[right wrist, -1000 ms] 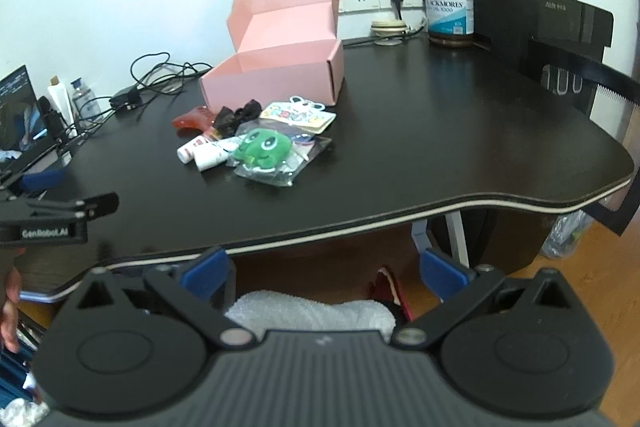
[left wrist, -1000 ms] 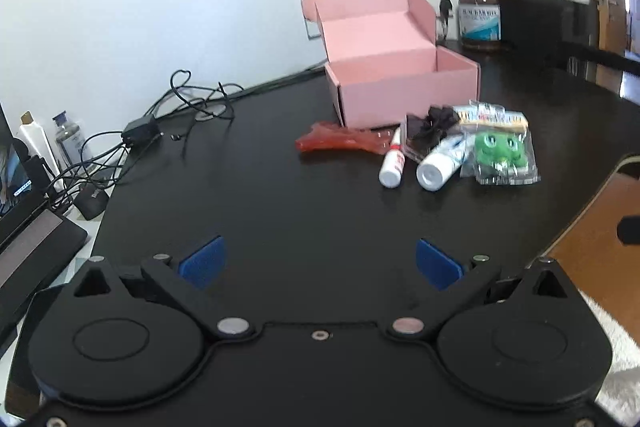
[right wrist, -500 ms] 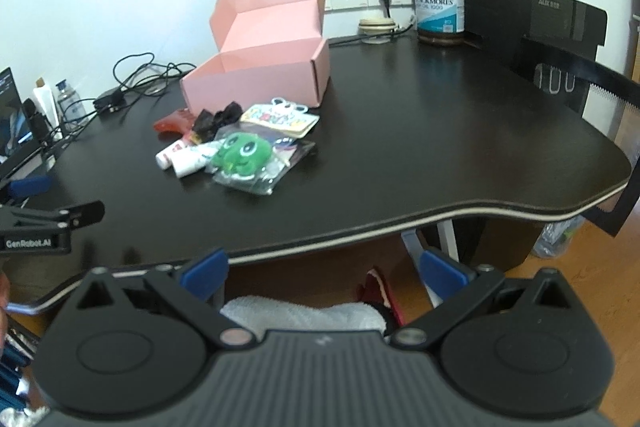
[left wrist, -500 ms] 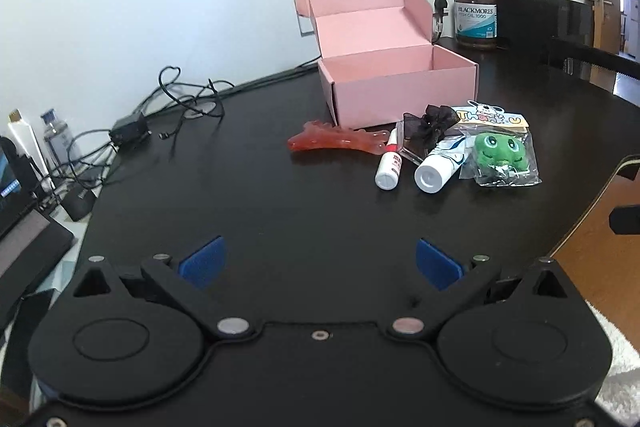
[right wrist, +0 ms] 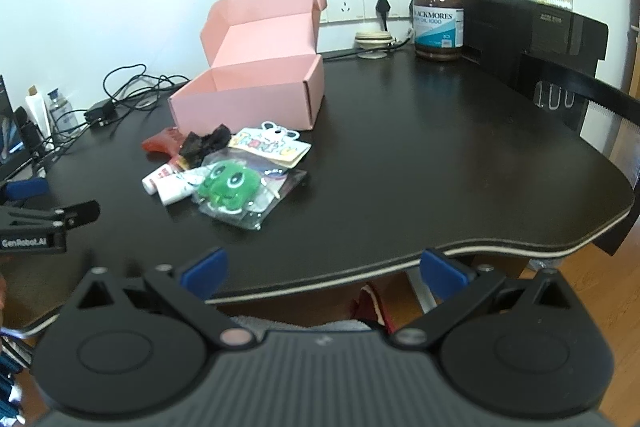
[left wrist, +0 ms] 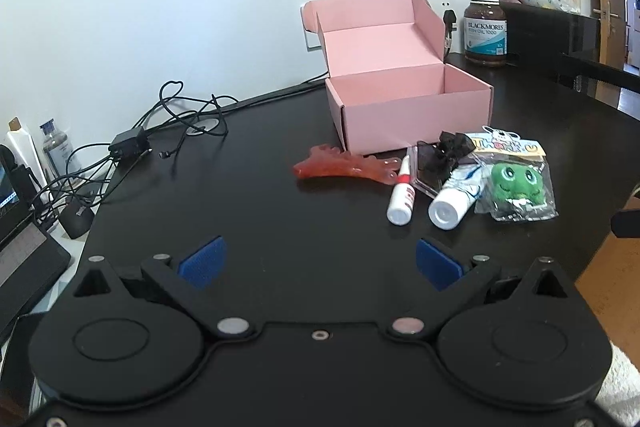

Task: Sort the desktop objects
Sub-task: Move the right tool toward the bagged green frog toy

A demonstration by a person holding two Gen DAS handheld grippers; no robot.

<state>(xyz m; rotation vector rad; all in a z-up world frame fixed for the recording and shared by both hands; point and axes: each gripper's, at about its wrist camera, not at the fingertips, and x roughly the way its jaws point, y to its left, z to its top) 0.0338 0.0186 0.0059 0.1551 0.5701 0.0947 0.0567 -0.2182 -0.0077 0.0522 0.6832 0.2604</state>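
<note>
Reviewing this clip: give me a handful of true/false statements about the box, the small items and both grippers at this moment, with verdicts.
1. The pink cardboard box stands open with nothing visible inside. True.
2. The green plush frog in its clear bag lies inside that box. False: it lies on the black desk in front of the box.
3. The left gripper is open and holds nothing. True.
4. The right gripper is shut on the small white tube with a red label. False: it is open, back at the desk's near edge; the tube lies on the desk.
5. The translucent red hair clip lies beside the box. True.
</note>
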